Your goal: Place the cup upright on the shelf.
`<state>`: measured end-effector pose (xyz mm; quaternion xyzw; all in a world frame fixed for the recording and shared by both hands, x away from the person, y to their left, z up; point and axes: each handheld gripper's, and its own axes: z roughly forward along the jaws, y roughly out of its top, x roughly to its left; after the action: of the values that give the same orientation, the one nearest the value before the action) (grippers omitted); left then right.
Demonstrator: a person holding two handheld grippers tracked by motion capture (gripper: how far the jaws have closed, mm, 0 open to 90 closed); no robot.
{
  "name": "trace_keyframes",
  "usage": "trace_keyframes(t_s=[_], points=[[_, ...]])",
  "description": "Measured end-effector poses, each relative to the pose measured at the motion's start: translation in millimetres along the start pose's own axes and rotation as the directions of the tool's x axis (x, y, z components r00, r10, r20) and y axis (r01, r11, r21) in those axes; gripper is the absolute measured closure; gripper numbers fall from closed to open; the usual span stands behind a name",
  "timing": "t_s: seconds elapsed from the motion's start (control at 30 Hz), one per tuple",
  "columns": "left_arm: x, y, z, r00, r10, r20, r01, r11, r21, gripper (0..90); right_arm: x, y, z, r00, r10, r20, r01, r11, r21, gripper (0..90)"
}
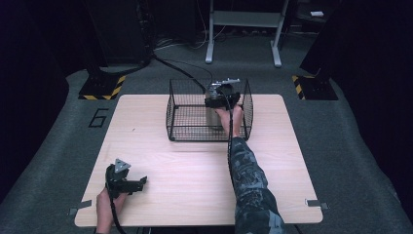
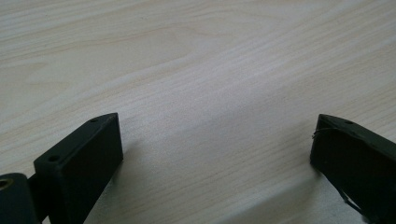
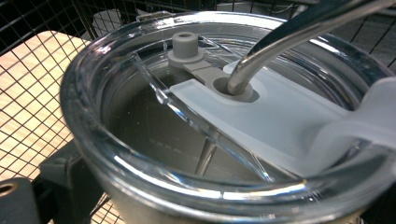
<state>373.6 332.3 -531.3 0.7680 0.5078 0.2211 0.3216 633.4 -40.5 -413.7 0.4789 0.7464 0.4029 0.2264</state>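
Clear-lidded tumbler [image 3: 224,116] with metal straw [image 3: 299,32], close-up.

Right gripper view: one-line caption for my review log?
Hand-held gripper around a tumbler with clear lid and metal straw, inside a wire basket.

Lab, hazard-taped stands [image 1: 103,87], dark curtains [image 1: 29,58]

Your right sleeve [image 1: 251,187] is camouflage-patterned; your black grippers trail black cables, the left gripper [image 1: 141,183] topped by a grey plate.
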Motion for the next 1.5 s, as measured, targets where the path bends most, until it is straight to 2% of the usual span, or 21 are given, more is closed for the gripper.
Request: trace_keyframes(t_s=[0.23,0.3,0.4,0.43,0.9,1.07,1.1,1.17,1.27,1.3,1.37,1.43,1.47,1.5], points=[[-0.1,-0.1,0.2,1.0,0.0,-0.003,0.0,1.0,-0.002,2.2,-0.3,-1.4,1.3,0.9999,-0.016,0.001,0.015,1.0,0.02,3.4],[-0.2,-0.1,0.2,1.0,0.0,-0.003,0.0,1.0,-0.002,2.2,0.7,-1.3,0.9,0.9999,0.015,0.0,-0.015,1.0,0.027,3.4],[-0.2,-0.1,0.2,1.0,0.0,-0.003,0.0,1.0,-0.002,2.2,-1.8,-2.2,0.0,1.0,0.002,-0.002,-0.002,0.999,0.035,3.3],[-0.1,-0.1,0.2,1.0,0.0,-0.003,0.0,1.0,-0.002,2.2,-0.9,-2.3,-0.9,0.9997,0.025,-0.003,-0.024,0.999,0.038,3.3],[0.0,0.1,0.0,1.0,-0.001,0.001,0.001,1.0,0.001,2.2,0.7,-9.9,-11.2,0.9994,-0.027,-0.022,0.029,0.995,0.094,3.0],[-0.1,0.0,0.1,1.0,-0.001,-0.001,0.001,1.0,-0.001,2.2,-0.2,-8.3,-11.8,0.9996,-0.014,-0.023,0.016,0.995,0.098,2.4],[-0.2,0.0,0.1,1.0,-0.002,-0.002,0.002,1.0,-0.002,2.2,-1.4,-8.0,-11.8,0.999,0.012,-0.044,-0.008,0.994,0.107,0.0],[-0.1,0.0,0.1,1.0,-0.001,-0.002,0.001,1.0,-0.001,2.2,-1.7,-7.3,-12.4,0.9986,0.023,-0.048,-0.017,0.992,0.124,0.0],[0.1,0.2,-0.2,1.0,0.0,0.003,0.0,1.0,0.003,2.2,-1.7,-6.4,-17.0,0.9979,0.034,-0.056,-0.027,0.991,0.131,0.0],[-1.1,-0.1,0.9,0.9999,-0.016,-0.004,0.016,0.9998,-0.013,2.2,-2.1,-5.5,-22.0,0.9968,0.041,-0.069,-0.032,0.991,0.13,0.0],[-1.2,-0.2,1.0,0.9999,-0.016,-0.005,0.016,0.9998,-0.015,2.2,-2.3,-4.7,-27.4,0.9962,0.03,-0.082,-0.018,0.99,0.143,0.0],[-1.2,-0.2,1.0,0.9999,-0.017,-0.005,0.017,0.9998,-0.015,2.2,-1.3,-4.4,-33.5,0.996,0.04,-0.079,-0.028,0.988,0.154,0.0],[-1.2,-0.2,1.1,0.9998,-0.017,-0.005,0.017,0.9997,-0.015,2.2,-2.6,-5.0,-37.6,0.996,0.021,-0.086,-0.007,0.987,0.159,0.0],[-1.2,-0.2,1.1,0.9998,-0.017,-0.005,0.017,0.9997,-0.015,2.2,-0.9,-5.7,-40.9,0.996,0.032,-0.084,-0.019,0.987,0.157,0.0]])
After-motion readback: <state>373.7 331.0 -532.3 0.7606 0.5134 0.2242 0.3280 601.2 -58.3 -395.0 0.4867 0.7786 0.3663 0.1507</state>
